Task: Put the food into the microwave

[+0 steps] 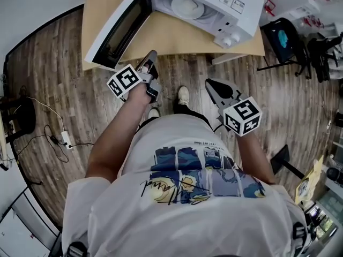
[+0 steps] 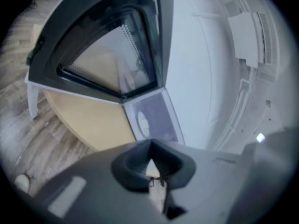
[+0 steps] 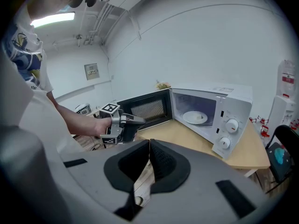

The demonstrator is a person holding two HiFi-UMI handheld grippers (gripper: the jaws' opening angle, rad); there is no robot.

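A white microwave (image 1: 214, 4) stands on a light wooden table (image 1: 177, 39) with its door (image 1: 118, 25) swung wide open to the left. Inside, a white plate with food (image 1: 187, 7) rests on the turntable; the right gripper view shows this plate (image 3: 195, 117) too. My left gripper (image 1: 151, 57) is shut and empty, its tip just below the open door's lower edge. The left gripper view looks up at the door's window (image 2: 112, 45). My right gripper (image 1: 210, 82) is shut and empty, held back from the table's front edge, below the control knobs (image 1: 229, 39).
The table's front edge (image 1: 214, 55) runs between the grippers and the microwave. The person's feet (image 1: 183, 95) stand on wooden floor. Cables and a power strip (image 1: 65, 138) lie at the left. A black chair (image 1: 284, 39) stands at the right.
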